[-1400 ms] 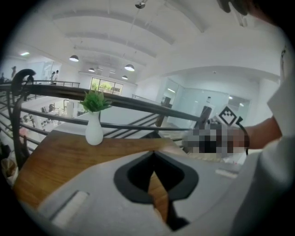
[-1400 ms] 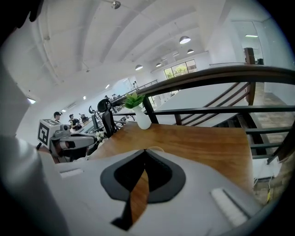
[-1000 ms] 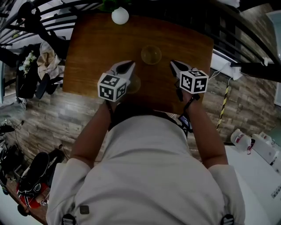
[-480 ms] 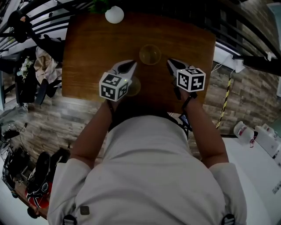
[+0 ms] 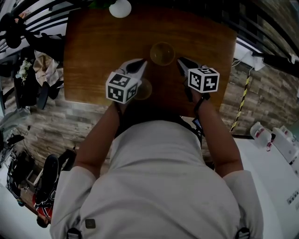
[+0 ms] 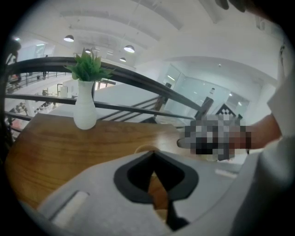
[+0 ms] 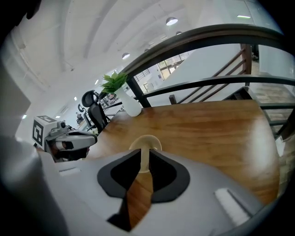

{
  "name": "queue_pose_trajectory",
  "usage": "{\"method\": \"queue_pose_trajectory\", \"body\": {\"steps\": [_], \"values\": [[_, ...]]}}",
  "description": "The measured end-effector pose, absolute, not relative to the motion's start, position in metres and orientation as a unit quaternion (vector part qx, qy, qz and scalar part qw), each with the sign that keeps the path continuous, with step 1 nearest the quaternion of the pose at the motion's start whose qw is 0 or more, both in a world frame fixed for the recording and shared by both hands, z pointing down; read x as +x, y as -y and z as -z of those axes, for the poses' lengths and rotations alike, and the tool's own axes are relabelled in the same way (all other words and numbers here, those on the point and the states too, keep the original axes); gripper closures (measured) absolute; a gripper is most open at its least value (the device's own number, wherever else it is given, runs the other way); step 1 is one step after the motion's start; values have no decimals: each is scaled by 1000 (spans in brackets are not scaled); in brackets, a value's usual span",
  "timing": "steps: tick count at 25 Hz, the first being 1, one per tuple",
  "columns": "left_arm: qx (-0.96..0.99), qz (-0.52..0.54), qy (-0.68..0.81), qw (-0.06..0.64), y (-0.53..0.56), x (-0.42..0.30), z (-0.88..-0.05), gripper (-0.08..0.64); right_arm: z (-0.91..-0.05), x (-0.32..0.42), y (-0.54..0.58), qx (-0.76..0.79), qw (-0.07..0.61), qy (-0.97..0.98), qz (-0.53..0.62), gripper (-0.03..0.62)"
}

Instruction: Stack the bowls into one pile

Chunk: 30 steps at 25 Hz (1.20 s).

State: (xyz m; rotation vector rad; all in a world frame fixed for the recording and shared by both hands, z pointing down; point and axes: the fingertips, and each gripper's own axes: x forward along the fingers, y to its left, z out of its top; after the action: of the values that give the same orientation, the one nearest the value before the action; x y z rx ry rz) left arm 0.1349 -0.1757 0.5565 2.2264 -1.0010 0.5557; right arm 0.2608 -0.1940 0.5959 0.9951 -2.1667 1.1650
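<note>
both grippers had crept a bit closer to the white vase than a second earlier, and the bowls hadn't moved. left gripper jaws were closed on nothing. right gripper jaws were a narrow slit apart and empty, lined up on the far bowl. that bowl sat on the table between vase and grippers. the second bowl lay further from the vase, just beside the left gripper. nothing was stacked yet; probably the approach to a first pick.
</note>
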Motion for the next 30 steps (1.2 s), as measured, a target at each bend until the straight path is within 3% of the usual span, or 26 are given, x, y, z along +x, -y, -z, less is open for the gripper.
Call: {"method": "queue_pose_trajectory", "body": {"steps": [9,30], "values": [[843,-222,360,333,180,142,-584,555,-630,255,201,365,257,773,-451,496],[831,-235,347,365,186,145,-630,555,-686,255,214,368,260,747,-489,495]]}}
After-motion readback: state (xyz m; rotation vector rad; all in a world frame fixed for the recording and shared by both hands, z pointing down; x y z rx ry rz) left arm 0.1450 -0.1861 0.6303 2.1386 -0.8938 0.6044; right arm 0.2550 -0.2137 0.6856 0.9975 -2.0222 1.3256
